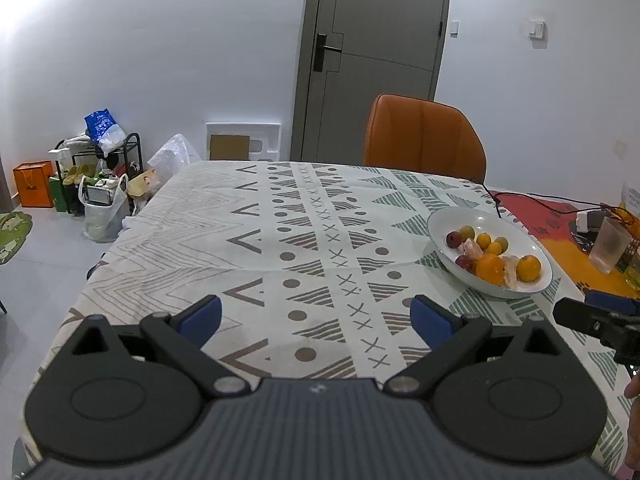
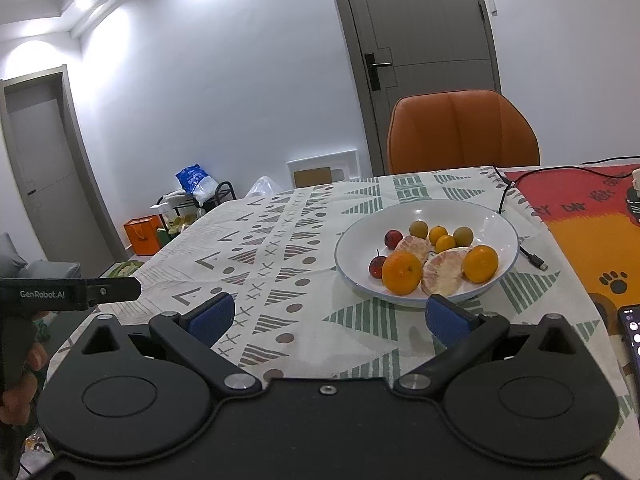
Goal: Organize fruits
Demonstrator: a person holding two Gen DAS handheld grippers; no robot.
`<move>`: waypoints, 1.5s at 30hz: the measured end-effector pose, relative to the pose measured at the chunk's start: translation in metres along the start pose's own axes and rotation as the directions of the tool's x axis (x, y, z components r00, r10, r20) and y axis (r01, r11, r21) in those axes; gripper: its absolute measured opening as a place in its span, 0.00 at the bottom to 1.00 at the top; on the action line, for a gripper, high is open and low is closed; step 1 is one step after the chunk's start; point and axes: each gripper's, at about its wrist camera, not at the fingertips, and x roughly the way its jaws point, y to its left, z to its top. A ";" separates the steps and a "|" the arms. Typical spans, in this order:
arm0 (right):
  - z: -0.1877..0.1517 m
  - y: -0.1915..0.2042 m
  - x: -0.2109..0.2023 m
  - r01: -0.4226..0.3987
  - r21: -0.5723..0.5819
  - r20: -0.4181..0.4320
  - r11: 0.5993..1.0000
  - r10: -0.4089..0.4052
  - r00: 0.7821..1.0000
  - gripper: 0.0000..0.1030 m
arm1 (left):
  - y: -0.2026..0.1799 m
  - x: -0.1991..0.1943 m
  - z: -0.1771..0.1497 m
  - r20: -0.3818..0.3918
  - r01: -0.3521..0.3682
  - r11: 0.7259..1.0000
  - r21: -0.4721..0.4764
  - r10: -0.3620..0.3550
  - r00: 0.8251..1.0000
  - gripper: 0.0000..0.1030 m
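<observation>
Your right gripper (image 2: 329, 320) is the nearer one — the white bowl (image 2: 500, 220) of fruit sits just ahead and slightly right of its spread, empty jaws; your left gripper (image 1: 316, 318), also spread and empty, has it well off to the right

R gripper (image 2: 330, 316) jaws wide apart, near white bowl (image 2: 496, 216) w/ fruit.
</observation>
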 end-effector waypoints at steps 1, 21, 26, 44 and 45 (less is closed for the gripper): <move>0.000 0.000 0.000 0.000 0.000 0.000 1.000 0.000 1.000 1.00 | 0.000 0.000 0.000 0.000 -0.001 1.000 0.000 0.001 1.000 0.97; -0.002 -0.004 0.000 0.006 0.002 -0.005 1.000 -0.006 1.000 1.00 | 0.001 0.000 0.001 -0.003 -0.020 1.000 -0.001 0.020 1.000 1.00; -0.002 -0.004 0.000 0.005 0.001 -0.002 1.000 -0.005 1.000 1.00 | 0.002 0.000 0.001 -0.004 -0.022 1.000 0.007 0.022 1.000 1.00; 0.000 -0.005 0.000 0.010 -0.001 0.001 1.000 -0.010 1.000 1.00 | 0.002 0.000 0.002 -0.002 -0.021 1.000 0.001 0.021 1.000 1.00; 0.000 -0.004 0.000 0.009 -0.001 0.001 1.000 -0.009 1.000 1.00 | 0.002 0.000 0.002 -0.003 -0.022 1.000 -0.001 0.022 1.000 1.00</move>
